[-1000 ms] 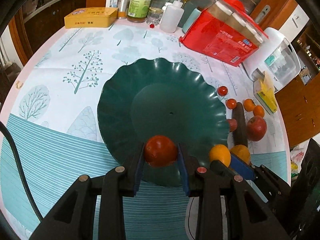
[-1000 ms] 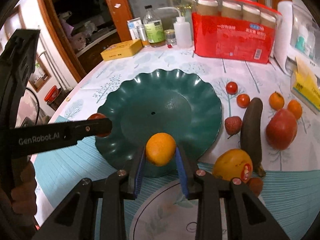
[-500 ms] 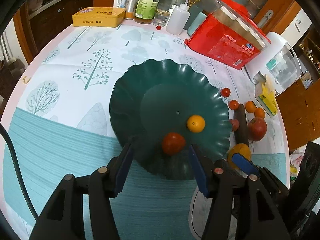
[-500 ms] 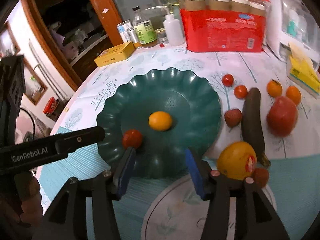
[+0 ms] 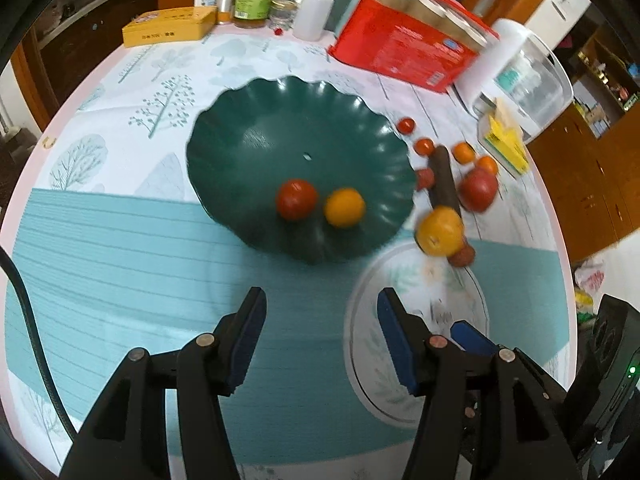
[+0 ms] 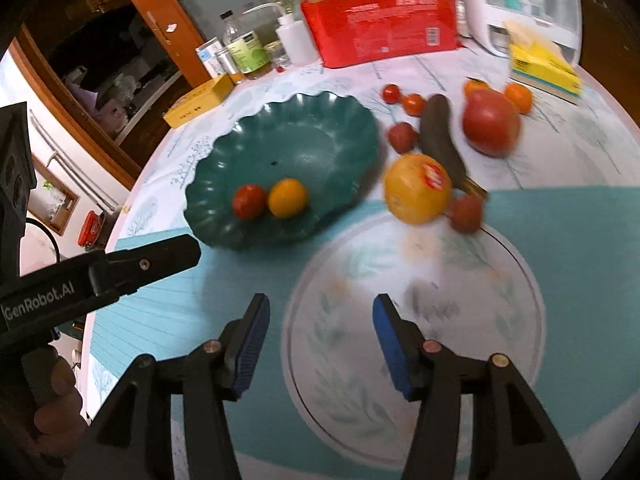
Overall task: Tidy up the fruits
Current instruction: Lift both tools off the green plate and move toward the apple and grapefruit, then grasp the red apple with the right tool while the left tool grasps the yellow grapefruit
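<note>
- Hanging apart and empty, left gripper (image 5: 320,334) has just been opening; plate (image 5: 240,128) lies ahead of it.
- Tomato (image 5: 297,199): red, round, on the plate, touching or just beside orange (image 5: 344,207).
- Right gripper (image 6: 318,332): jaws spread, nothing between, likewise just opened.
- Yellow fruit (image 6: 416,189), stickered, ahead-right, off the plate.
- Next pick, by judgement: straddle it squarely, clear of the dark vegetable (image 6: 438,134) behind.
</note>
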`<state>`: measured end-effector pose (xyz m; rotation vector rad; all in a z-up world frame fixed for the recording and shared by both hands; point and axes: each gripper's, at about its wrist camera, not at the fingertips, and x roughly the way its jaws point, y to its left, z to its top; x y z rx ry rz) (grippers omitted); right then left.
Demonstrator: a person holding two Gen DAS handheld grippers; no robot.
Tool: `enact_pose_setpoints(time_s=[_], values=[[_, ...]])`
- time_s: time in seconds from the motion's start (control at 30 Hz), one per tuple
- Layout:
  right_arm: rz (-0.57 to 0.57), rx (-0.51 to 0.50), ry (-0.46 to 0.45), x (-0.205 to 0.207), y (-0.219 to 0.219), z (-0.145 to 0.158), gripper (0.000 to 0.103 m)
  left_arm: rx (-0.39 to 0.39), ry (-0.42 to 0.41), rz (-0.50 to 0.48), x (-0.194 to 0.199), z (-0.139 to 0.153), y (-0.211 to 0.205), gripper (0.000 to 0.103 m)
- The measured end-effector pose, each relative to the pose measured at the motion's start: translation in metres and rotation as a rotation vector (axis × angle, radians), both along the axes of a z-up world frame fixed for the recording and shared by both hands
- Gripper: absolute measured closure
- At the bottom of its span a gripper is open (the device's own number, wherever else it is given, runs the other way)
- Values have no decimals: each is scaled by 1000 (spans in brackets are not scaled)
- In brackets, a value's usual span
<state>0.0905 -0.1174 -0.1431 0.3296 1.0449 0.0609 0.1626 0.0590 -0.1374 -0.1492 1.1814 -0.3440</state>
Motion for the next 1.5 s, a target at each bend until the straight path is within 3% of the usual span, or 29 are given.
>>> enact_pose_setpoints(time_s=[0.33,0.8,1.03,1.23,1.5], values=[[-129,-43,69,-44,-45,3,48,37,54,-59,-32,-3,-24,38],[-261,-30,238,-53,-138,-4,46,97,78,-8,-34,10,-64,23],[-230,-14,264,-24,-187,8,46,116,111,49,-21,15,-83,20],[-135,-58,217,22,-211,28,36,140,143,92,-2,18,-100,20],[-27,-94,169,90,-229,40,32,155,166,101,27,18,-127,20]])
